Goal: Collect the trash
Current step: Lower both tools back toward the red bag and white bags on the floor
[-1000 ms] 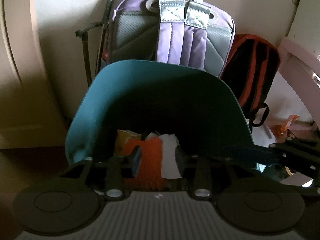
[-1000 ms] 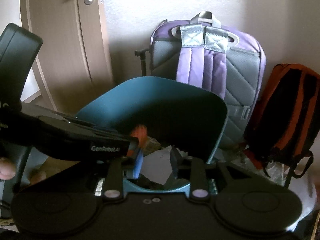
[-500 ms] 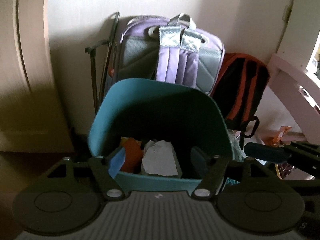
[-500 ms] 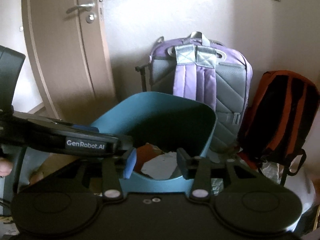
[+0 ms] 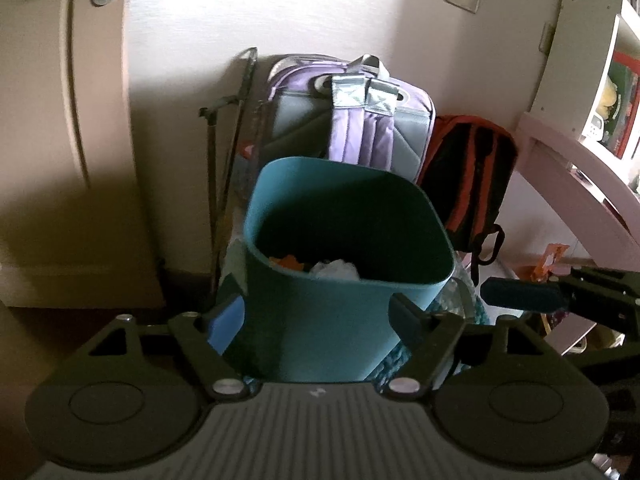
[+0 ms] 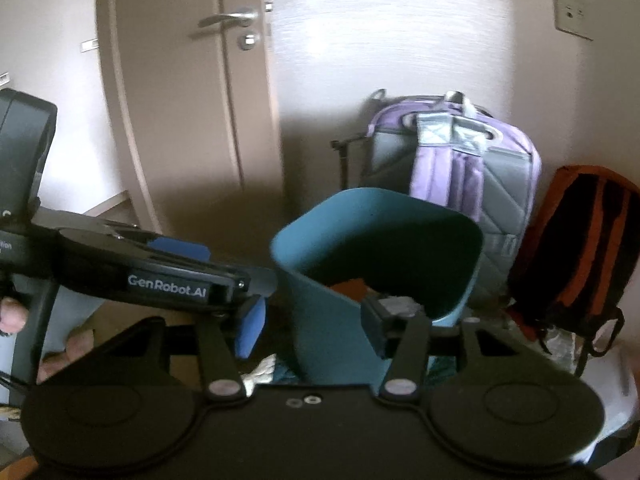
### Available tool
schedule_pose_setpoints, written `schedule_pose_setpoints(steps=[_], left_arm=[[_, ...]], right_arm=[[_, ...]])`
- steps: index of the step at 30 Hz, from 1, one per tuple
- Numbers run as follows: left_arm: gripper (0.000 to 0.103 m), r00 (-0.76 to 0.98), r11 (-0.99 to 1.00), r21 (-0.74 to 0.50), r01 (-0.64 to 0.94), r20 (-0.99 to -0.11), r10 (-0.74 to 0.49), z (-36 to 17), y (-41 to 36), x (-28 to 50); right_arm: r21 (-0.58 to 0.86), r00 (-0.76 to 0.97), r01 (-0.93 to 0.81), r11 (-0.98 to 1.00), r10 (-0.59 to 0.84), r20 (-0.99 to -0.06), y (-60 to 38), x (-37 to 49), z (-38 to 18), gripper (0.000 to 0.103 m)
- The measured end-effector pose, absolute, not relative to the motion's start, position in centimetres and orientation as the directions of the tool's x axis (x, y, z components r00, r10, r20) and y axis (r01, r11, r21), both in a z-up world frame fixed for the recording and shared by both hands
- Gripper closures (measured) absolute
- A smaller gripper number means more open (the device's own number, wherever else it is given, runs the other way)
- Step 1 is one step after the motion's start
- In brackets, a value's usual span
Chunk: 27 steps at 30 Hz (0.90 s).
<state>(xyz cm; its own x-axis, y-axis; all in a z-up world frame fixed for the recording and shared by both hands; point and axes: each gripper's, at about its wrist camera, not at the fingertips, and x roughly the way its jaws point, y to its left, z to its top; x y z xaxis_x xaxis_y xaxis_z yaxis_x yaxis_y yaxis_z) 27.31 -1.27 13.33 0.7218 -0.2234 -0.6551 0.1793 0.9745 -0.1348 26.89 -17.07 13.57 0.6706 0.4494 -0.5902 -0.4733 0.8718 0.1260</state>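
Observation:
A teal bin point(image 5: 332, 320) stands on the floor with an orange wrapper point(image 5: 286, 261) and crumpled white paper point(image 5: 336, 269) inside. My left gripper point(image 5: 318, 316) hovers in front of it and above its rim. Its jaws are opening, and no pad touches anything. In the right wrist view the same bin point(image 6: 340, 320) shows the orange wrapper point(image 6: 348, 286) and the white paper point(image 6: 396, 306). My right gripper point(image 6: 312, 326) is held back from the near wall with its jaws opening and nothing gripped. The left gripper's body point(image 6: 172, 276) crosses that view at the left.
A purple and grey backpack point(image 5: 360, 128) and an orange and black backpack point(image 5: 468, 176) lean on the wall behind the bin. A folded black stand point(image 5: 224, 160) is beside them. The door point(image 6: 180, 120) is left, a white shelf point(image 5: 580, 152) right. An orange wrapper point(image 5: 554, 254) lies at the right.
Both grippers have drawn back and upward from the bin while their jaws spread. The orange wrapper and white paper once between the left fingers now lie in the bin.

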Motion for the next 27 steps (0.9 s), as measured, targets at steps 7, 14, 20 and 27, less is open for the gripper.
schedule_pose_setpoints(steps=[7,14,20,27], left_arm=[[0.015,0.724,0.976,-0.167,0.142,-0.654,-0.217,12.2,3.3,24.5],[0.004,0.733,0.976,-0.198,0.089,-0.650,-0.199,8.7,9.0,23.4],[0.004,0.717,0.980,-0.200,0.012,-0.681,-0.148,3.5,14.5,24.1],[0.004,0.635,0.984,-0.139,-0.109,-0.771,-0.039,-6.2,21.5,25.8]], right_arm=[[0.130,0.632,-0.532,0.837,0.494,-0.597,-13.5,25.2,12.8,0.049],[0.156,0.558,-0.577,0.802,0.527,-0.641,-8.9,25.5,9.2,0.049],[0.183,0.466,-0.621,0.762,0.546,-0.696,-4.3,26.9,3.3,0.049],[0.198,0.336,-0.670,0.716,0.530,-0.778,1.6,27.4,-6.1,0.049]])
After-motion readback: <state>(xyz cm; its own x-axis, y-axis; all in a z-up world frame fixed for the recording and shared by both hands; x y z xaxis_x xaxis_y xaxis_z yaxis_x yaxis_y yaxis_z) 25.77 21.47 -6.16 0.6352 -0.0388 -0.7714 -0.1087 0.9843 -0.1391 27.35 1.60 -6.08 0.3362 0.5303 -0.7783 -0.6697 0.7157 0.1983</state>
